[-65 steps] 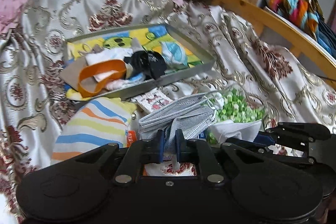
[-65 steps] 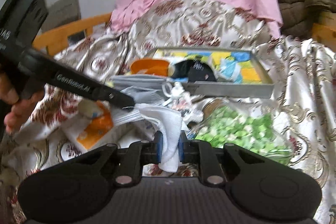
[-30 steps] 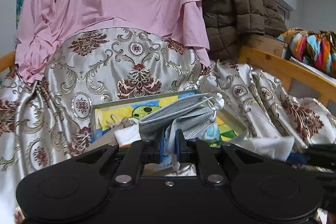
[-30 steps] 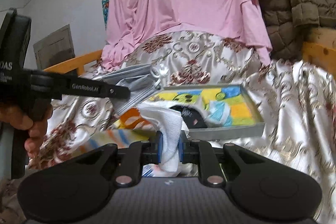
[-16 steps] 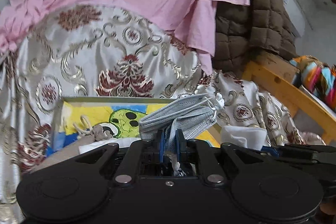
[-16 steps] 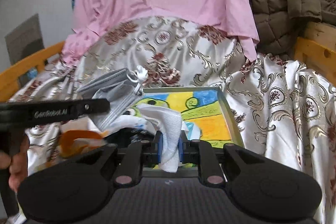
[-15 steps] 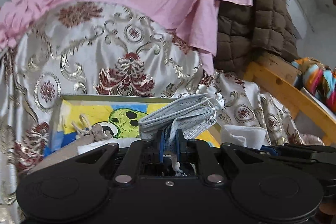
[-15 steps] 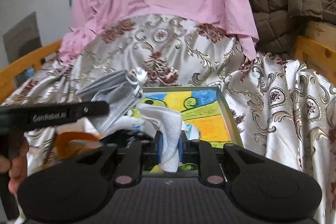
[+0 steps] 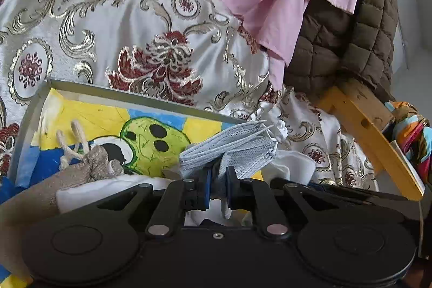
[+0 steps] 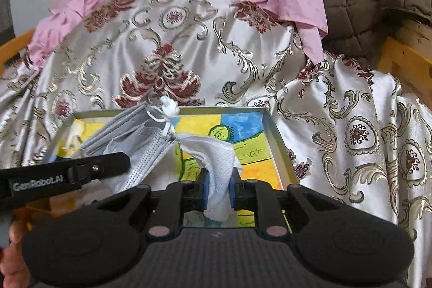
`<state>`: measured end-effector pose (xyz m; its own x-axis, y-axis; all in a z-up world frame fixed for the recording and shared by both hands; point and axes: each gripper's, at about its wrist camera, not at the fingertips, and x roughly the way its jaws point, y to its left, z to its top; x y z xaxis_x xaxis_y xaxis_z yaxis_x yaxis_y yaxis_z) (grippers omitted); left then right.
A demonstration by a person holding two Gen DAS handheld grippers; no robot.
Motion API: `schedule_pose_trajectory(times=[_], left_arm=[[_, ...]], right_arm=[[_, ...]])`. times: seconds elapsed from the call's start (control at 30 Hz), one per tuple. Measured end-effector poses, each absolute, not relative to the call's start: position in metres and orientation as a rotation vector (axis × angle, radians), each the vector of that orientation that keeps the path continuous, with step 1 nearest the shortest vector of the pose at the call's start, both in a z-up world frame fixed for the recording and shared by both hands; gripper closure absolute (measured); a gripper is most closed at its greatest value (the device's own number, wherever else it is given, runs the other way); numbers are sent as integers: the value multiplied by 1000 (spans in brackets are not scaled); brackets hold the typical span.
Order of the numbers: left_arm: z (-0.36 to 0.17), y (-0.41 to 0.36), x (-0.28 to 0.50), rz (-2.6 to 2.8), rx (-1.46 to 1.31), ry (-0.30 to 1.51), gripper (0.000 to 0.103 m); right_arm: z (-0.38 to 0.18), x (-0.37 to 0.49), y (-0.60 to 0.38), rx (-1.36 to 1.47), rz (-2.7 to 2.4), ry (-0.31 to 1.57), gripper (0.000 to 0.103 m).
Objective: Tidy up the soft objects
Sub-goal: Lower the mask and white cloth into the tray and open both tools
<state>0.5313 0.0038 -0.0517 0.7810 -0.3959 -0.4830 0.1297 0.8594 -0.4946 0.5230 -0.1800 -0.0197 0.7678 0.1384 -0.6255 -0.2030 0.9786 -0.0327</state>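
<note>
Hovering at lower centre, both tongs grip cargo, the left tongs point(image 9: 217, 186) a face mask point(image 9: 229, 147), the right tongs point(image 10: 218, 189) a white cloth point(image 10: 216, 158), with the tray point(image 10: 275, 142) just ahead.

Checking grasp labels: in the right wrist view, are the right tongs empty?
No, the right tongs are clamped on a crumpled white cloth above the grey painted tray.

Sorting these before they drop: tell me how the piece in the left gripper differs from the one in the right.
The face masks in the left gripper are grey-blue, pleated and tied with white loops; the white cloth in the right gripper is plain and textured. The masks fan sideways; the cloth droops over. Both are pinched over the tray.
</note>
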Motion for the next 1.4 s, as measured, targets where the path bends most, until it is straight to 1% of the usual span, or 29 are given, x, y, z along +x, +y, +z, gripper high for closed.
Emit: schedule_pose_trajectory(times=[0.2,0.53,0.67,0.73,0.9,0.97,1.03,1.17,1.27,1.33,1.4], left_arm=[[-68,11,539,-285,-509,673,91],[-75,9,539,-272,-499,717,90],[-75,9,540,-275,-500,723,88],[-75,9,540,-277,-505,724,87],[-73,12,538,-273,-536,718,79],[-72,11,537,-269,-531,718,78],[-70,9,535,-271,-518,718,75],[-65,7,531,-266,-493,717,71],[-60,8,524,-248,-486,721,66],[-53,8,517,-239,-477,717,62],[-44,8,507,-225,-465,702,55]], right_arm=[[-32,541,-174,-114,146,714,84],[-37,548,-174,-94,141,734,80],[-38,548,-175,-93,142,731,78],[-38,548,-176,-93,142,731,72],[-38,546,-178,-75,149,735,63],[-37,544,-179,-75,149,732,57],[-36,542,-181,-69,147,729,51],[-31,536,-189,-64,131,715,45],[-25,531,-195,-46,120,698,39],[-20,524,-200,-21,121,684,34],[-14,517,-206,7,124,670,29]])
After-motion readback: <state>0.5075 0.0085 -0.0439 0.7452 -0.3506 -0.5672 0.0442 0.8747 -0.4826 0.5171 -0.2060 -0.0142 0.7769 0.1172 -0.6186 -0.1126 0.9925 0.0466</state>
